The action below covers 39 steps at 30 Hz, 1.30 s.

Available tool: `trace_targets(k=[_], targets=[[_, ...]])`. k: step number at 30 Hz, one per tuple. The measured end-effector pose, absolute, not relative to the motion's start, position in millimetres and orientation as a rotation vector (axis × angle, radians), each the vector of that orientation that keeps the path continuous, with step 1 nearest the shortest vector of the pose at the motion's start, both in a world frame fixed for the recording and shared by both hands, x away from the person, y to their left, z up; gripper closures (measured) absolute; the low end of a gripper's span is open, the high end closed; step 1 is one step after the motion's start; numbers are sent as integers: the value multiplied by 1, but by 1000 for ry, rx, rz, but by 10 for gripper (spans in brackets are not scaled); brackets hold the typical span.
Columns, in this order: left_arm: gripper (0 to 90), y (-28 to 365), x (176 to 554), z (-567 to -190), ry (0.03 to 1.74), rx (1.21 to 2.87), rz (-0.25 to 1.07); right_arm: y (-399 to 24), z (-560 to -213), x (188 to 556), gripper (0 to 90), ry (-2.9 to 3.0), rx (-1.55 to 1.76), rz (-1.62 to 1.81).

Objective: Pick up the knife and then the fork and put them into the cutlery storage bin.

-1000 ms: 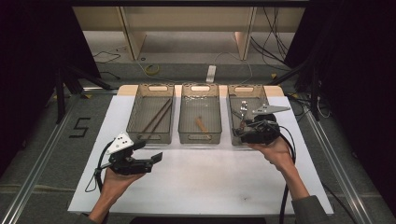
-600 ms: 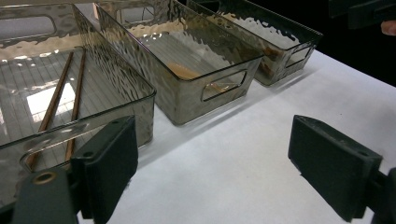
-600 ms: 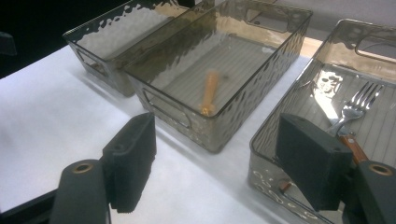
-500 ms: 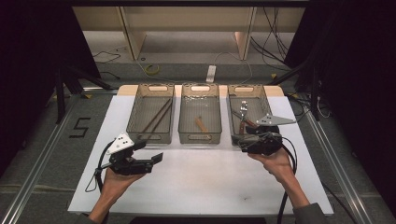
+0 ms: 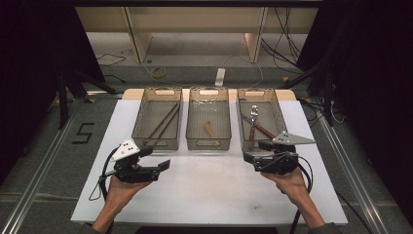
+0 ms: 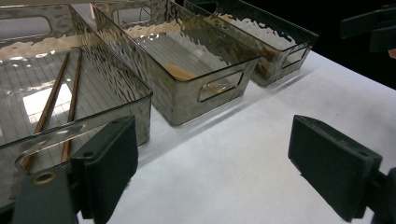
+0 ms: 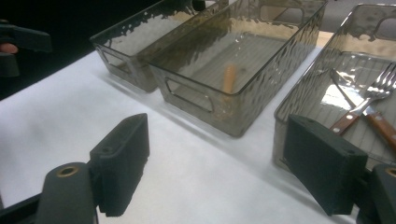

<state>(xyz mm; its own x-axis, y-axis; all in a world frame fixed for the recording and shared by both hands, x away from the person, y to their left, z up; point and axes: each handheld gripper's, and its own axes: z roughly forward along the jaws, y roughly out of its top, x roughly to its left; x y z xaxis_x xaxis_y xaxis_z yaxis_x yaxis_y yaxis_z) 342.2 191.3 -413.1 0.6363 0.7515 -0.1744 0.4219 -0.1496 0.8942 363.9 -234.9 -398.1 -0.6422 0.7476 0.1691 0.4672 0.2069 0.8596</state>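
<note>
Three clear bins sit in a row at the far side of the white worktop (image 5: pixel 209 190). From left to right we see the left bin (image 5: pixel 157 122) holding two chopsticks (image 5: pixel 163 123), the middle bin (image 5: pixel 208 122) holding one short wooden piece (image 5: pixel 210 129), and the right bin (image 5: pixel 260 119) holding a fork (image 5: pixel 253 117) and another wooden-handled utensil (image 5: pixel 260 129). Our left claw (image 5: pixel 164 165) hovers released and empty just before the left bin's near wall. Our right claw (image 5: pixel 256 151) has just been opening; it stands released, nothing between its jaws, at the right bin's near wall. Its own view shows the fork's tines (image 7: pixel 384 84) plainly, while the left gripper view shows the chopsticks (image 6: pixel 58 100) up close. Bare worktop lies open between both claws and toward the near edge.
</note>
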Motion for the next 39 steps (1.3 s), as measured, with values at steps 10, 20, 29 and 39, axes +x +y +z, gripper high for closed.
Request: trace_targets(k=[10,20,29,39], targets=[[155,191,342,-413,945,1774,370,-242,-406,342,222,2131,1131,1484],[155,190,342,-413,929,1783,358,-245,-417,332,197,2150,1131,1479],[155,189,342,-414,923,1800,344,-249,-423,324,198,2148,1116,1474],[156,190,340,-415,924,1799,334,-250,-427,320,196,2148,1120,1456]])
